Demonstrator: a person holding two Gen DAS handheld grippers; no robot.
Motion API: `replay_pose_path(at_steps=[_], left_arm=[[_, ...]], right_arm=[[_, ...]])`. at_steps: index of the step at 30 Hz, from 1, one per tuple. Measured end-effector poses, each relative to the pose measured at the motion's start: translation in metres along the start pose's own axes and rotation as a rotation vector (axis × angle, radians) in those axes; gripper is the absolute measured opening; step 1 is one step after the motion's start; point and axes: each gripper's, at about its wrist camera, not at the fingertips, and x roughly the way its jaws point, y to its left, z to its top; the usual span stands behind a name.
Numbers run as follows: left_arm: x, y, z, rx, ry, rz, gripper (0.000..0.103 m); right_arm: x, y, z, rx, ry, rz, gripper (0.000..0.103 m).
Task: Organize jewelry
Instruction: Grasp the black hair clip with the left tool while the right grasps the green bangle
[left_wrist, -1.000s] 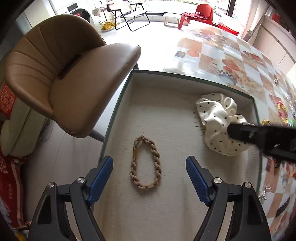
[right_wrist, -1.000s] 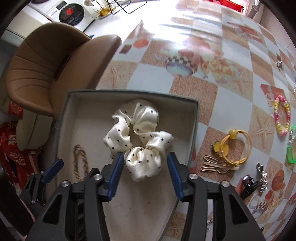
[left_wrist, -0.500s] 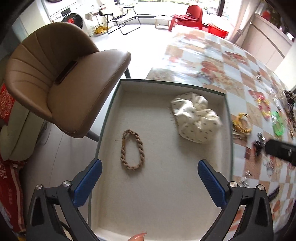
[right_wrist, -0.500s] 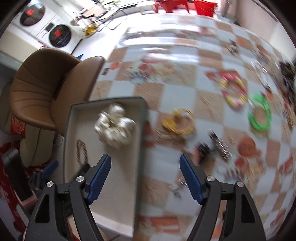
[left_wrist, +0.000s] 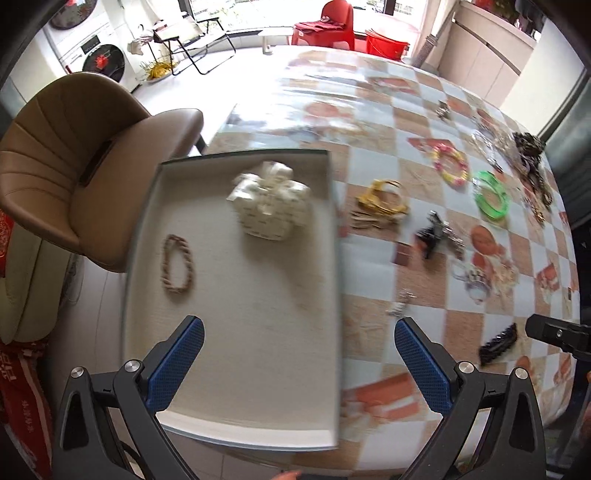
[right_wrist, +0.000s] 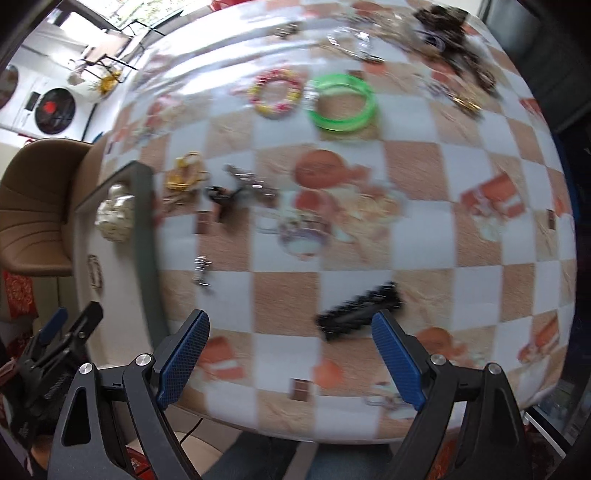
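Right wrist view | black hair clip (right_wrist: 360, 308) lies loose on the checked table (right_wrist: 424, 221), likely the next pick | right gripper (right_wrist: 290, 360) jaws wide, empty, just short of it | tray (left_wrist: 332, 236) holds scrunchie (left_wrist: 271, 206) and braided band (left_wrist: 178, 264) | left gripper (left_wrist: 299, 365) wide, empty, above tray.

Checkered table (left_wrist: 369, 291): tray (left_wrist: 332, 258), bangles, apparently black clip (right_wrist: 360, 312).

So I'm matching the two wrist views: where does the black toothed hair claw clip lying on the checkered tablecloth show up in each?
Left wrist: black toothed hair claw clip lies at lower right, beside the right gripper's dark tip.
Right wrist: it lies low centre, just ahead of the open right gripper.
Shared landmark: the green translucent bangle, farther up the table.
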Motion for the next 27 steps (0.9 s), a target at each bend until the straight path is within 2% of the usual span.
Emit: replay_pose_path(at_steps=[7, 18, 19, 21, 27], left_arm=[[0.013, -0.042, 0.004, -0.008, 0.052, -0.016, 0.103], [0.045, -0.09, 0.036, 0.047, 0.053, 0.014, 0.103], [0.049, -0.094, 0.04, 0.056, 0.053, 0.016, 0.103], [0.057, -0.099, 0.045, 0.068, 0.057, 0.022, 0.092], [0.08, -0.112, 0.057, 0.094, 0.059, 0.033, 0.092]], right_arm=[[-0.002, -0.031, 0.025, -0.037, 0.011, -0.018, 0.091], [0.015, -0.051, 0.084, -0.089, 0.012, -0.047, 0.091], [0.018, -0.052, 0.09, -0.077, 0.003, -0.058, 0.091], [0.023, -0.055, 0.099, -0.078, 0.002, -0.063, 0.091], [0.042, -0.06, 0.13, -0.082, -0.015, -0.092, 0.091]])
